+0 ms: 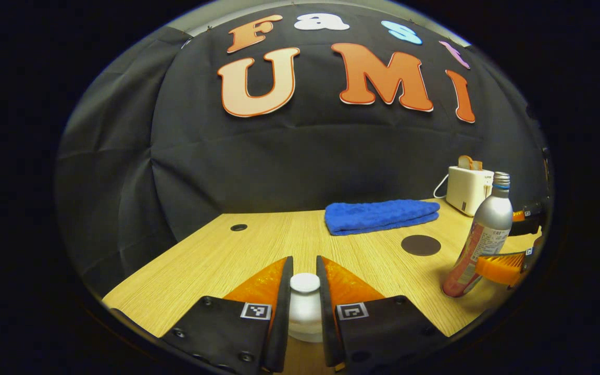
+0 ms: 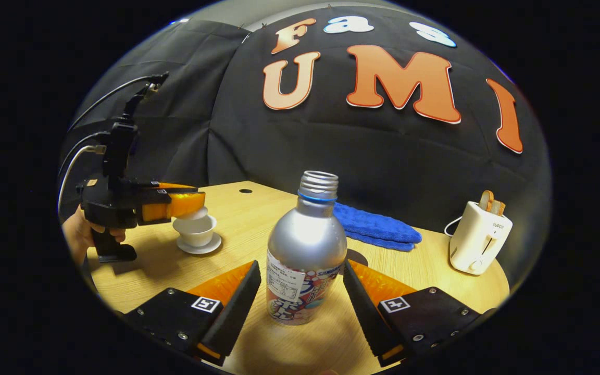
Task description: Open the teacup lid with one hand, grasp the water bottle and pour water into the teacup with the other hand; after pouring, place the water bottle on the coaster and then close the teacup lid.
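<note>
Left gripper (image 1: 305,307) fingers clamp teacup lid (image 1: 305,284) knob; right gripper (image 2: 302,297) fingers open around water bottle (image 2: 305,250), coaster (image 1: 421,245) at 2 o'clock.

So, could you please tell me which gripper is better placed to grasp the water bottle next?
The right gripper: its open fingers already flank the water bottle, while the left gripper is clamped on the teacup lid.

I read one brand word, "SUPOR", on the white toaster (image 2: 478,238), far right of my right gripper (image 2: 300,302). The water bottle (image 2: 305,255) between its fingers carries a printed label, too small to make out.
</note>
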Demonstrator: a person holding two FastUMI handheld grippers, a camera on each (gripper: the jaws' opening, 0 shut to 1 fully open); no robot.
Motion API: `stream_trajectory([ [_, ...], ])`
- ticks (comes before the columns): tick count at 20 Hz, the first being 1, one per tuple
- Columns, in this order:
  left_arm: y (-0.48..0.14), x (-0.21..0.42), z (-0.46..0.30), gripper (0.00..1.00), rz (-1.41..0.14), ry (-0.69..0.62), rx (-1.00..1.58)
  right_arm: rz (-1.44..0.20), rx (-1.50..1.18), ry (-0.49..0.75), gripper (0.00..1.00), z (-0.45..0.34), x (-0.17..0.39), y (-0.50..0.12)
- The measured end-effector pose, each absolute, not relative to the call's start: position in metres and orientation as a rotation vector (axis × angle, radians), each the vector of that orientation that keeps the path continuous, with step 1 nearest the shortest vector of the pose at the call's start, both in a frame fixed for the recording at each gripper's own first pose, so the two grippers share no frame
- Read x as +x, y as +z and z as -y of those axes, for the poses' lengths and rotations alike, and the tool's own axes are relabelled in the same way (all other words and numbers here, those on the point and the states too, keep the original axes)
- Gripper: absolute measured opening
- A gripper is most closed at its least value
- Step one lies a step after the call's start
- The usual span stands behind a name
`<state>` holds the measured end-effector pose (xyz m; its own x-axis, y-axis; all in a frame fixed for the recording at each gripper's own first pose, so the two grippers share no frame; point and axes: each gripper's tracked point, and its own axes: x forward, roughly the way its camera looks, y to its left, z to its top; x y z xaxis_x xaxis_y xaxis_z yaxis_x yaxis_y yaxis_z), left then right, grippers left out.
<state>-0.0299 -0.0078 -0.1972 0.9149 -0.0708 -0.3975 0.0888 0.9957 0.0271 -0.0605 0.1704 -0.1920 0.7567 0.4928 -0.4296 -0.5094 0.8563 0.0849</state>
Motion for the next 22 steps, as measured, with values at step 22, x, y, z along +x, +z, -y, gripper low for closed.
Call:
stream_trajectory([
  [22,-0.166,-0.041,-0.096,0.31,-0.320,0.115,0.053,-0.428,-0.475,0.520,0.80,-0.188,-0.010,-0.168],
])
